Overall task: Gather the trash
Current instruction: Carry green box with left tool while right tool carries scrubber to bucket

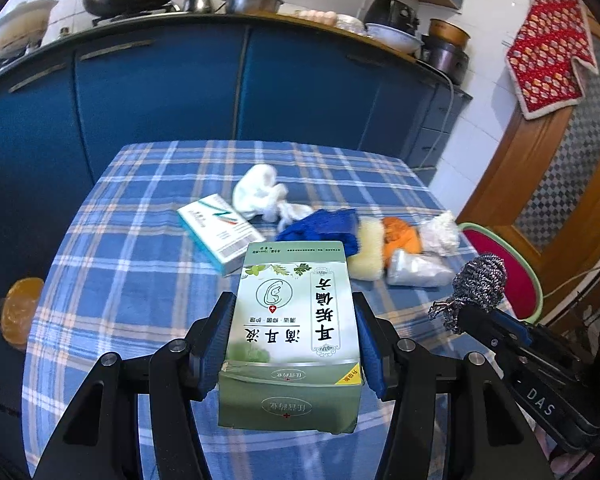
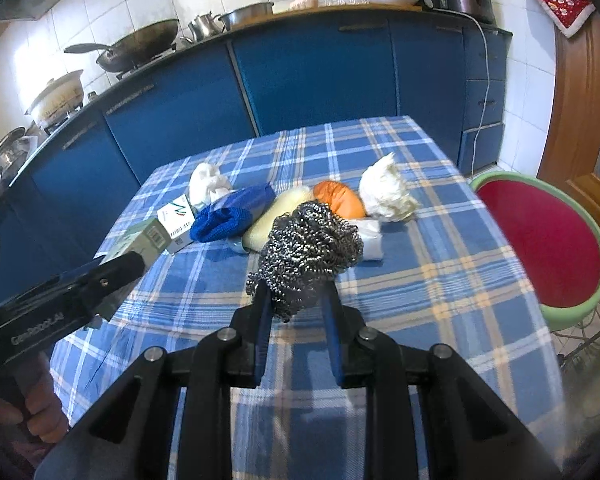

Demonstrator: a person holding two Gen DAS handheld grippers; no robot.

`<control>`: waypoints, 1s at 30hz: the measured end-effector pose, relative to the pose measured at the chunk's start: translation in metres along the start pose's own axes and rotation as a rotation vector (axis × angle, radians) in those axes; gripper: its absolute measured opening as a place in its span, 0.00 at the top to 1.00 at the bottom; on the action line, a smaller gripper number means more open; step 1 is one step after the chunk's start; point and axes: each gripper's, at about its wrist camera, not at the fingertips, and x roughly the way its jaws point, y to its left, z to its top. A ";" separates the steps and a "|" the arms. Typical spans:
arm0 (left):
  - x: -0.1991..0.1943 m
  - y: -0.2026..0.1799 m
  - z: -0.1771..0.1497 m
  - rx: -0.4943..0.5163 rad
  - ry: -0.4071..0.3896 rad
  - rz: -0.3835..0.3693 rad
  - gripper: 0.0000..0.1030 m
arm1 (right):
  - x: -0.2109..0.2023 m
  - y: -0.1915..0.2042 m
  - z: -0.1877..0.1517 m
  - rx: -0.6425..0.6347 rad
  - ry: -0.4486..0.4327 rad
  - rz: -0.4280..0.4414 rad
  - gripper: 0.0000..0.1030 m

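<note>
Two grippers are both loaded above the blue plaid tablecloth (image 1: 112, 264): the left gripper (image 1: 294, 312) has its jaws about half spread and pressed on the long sides of a green medicine box (image 1: 294, 320), which runs lengthwise between the blue pads (image 1: 366, 340) and juts past the fingertips, while the right gripper (image 2: 296, 292) has its jaws drawn narrow on a steel wool scourer (image 2: 310, 248) that bulges out beyond the tips. Upside-down Chinese characters cover the box lid, too uncertain to read out. The right gripper's body in the left view reads "DAS", and the left gripper's body in the right view reads "GenRobot.AI".
</note>
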 end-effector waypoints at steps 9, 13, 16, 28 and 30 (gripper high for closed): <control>0.002 -0.035 0.010 0.037 0.004 -0.076 0.44 | -0.032 -0.024 0.007 0.026 -0.064 -0.033 0.74; 0.007 -0.054 0.015 0.061 0.013 -0.103 0.44 | -0.044 -0.040 0.012 0.053 -0.093 -0.055 0.74; 0.011 -0.069 0.018 0.080 0.022 -0.122 0.44 | -0.053 -0.057 0.016 0.073 -0.115 -0.074 0.74; 0.036 -0.139 0.033 0.181 0.055 -0.193 0.44 | -0.071 -0.121 0.022 0.170 -0.155 -0.139 0.74; 0.040 -0.151 0.035 0.202 0.055 -0.201 0.44 | -0.071 -0.133 0.022 0.198 -0.155 -0.152 0.74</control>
